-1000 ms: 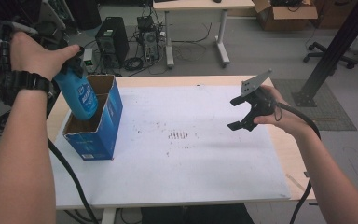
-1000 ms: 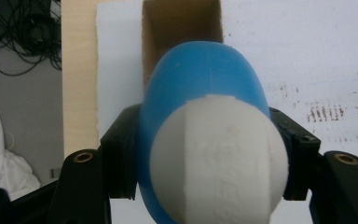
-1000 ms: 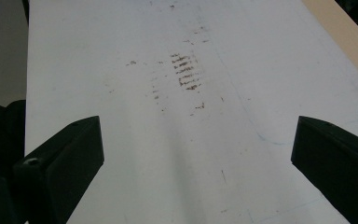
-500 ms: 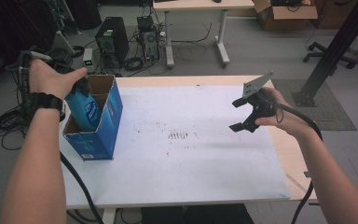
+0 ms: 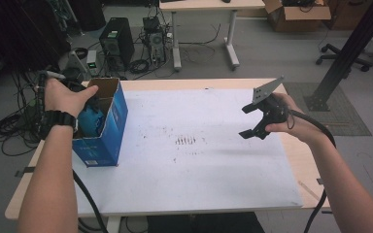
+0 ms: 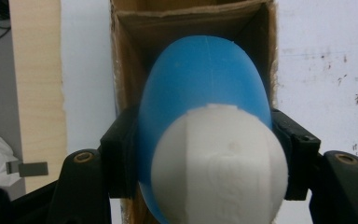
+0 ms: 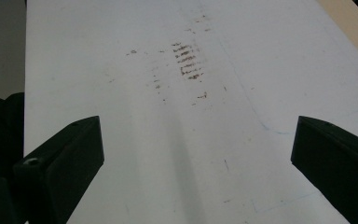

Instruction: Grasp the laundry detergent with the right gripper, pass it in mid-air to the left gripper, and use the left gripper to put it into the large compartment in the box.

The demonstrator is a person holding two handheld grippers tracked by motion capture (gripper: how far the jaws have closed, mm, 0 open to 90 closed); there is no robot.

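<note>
Your left gripper [image 6: 205, 154] clasped the bottle [image 6: 205, 116], its long axis pointing straight ahead into the box [image 6: 126, 70]; your right gripper [image 7: 191, 154] gaped empty.

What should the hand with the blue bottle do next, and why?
Probably open the left gripper and let go. Its jaws clamp the blue bottle, which is already down inside the open cardboard box. How far it sits from the bottom is hidden, so easing it lower first may be safer. The right gripper hangs open.
</note>
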